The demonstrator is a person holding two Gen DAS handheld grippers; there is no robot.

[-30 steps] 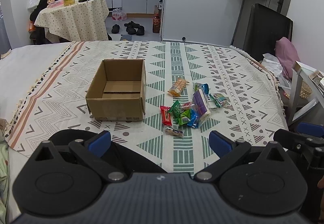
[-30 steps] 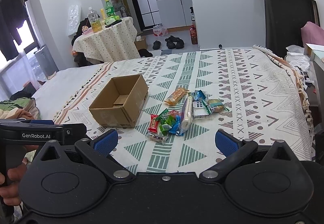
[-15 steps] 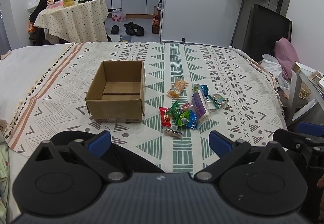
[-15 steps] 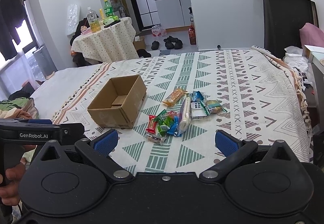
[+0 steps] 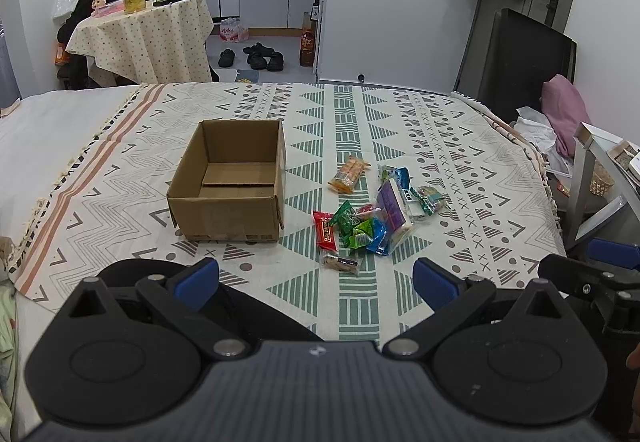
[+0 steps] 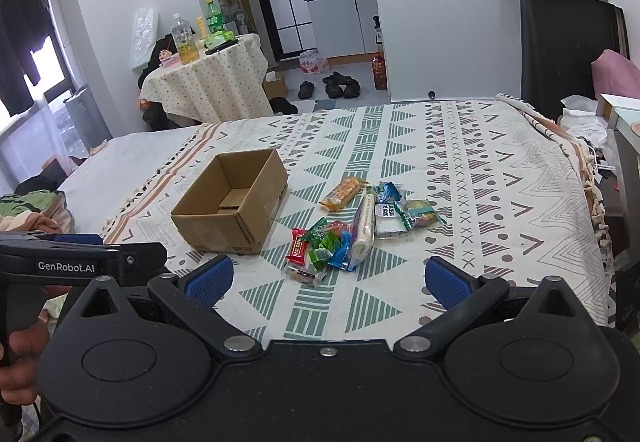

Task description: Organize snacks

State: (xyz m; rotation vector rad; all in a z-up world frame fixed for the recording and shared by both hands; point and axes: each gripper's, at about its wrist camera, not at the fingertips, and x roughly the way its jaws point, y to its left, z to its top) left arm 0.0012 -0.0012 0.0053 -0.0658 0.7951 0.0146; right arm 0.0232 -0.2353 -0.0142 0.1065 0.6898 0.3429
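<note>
An empty cardboard box [image 5: 232, 182] [image 6: 234, 202] stands open on the patterned bedspread [image 5: 400, 114]. To its right lies a loose pile of snack packets [image 5: 372, 218] [image 6: 352, 226]: an orange packet [image 5: 349, 173], a red one [image 5: 325, 234], green and blue ones, and a long purple pack [image 5: 393, 208]. My left gripper [image 5: 316, 280] hangs open near the bed's front edge, short of the pile. My right gripper [image 6: 328, 280] is open too, at about the same distance. Both hold nothing. The left gripper's body [image 6: 80, 262] shows at the left of the right wrist view.
A bedside stand [image 5: 600, 178] with a pink cushion [image 5: 564, 110] is at the bed's right edge. Beyond the bed stand a round table with bottles [image 5: 140, 30], shoes on the floor [image 5: 256, 58] and a dark chair [image 5: 520, 58]. A hand [image 6: 16, 362] grips the left handle.
Both grippers have drifted slightly backward or upward, so box and snacks sit a little farther off. Both stay open. Nothing on the bed has moved.
</note>
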